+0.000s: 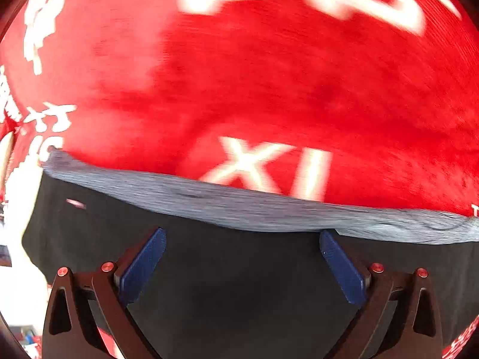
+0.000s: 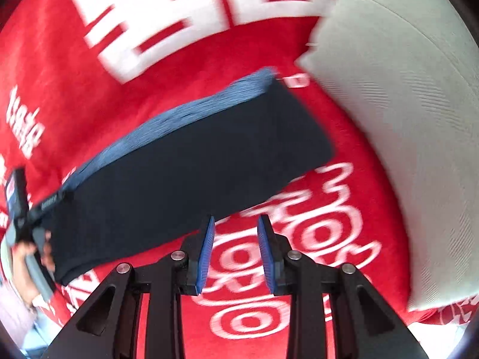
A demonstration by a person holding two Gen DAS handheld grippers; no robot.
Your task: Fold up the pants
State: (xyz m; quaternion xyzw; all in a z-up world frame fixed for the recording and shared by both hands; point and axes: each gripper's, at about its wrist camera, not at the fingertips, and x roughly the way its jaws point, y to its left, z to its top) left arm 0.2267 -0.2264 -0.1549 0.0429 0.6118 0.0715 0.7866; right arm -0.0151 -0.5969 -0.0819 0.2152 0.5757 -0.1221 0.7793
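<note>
The dark navy pants (image 1: 224, 284) lie on a red cloth, with a grey-blue waistband (image 1: 269, 212) running along their far edge. My left gripper (image 1: 242, 234) hangs open just above the dark fabric near that band, its blue pads wide apart and holding nothing. In the right wrist view the pants (image 2: 194, 164) form a long dark strip with the blue-grey edge (image 2: 179, 110) on the far side. My right gripper (image 2: 236, 219) sits at the strip's near edge over the red cloth, narrowly open with nothing between the pads.
The red cloth (image 2: 60, 89) with large white lettering covers the surface. A pale cushion (image 2: 404, 119) stands to the right of the pants. A person's hand (image 2: 27, 257) grips a handle at the strip's left end.
</note>
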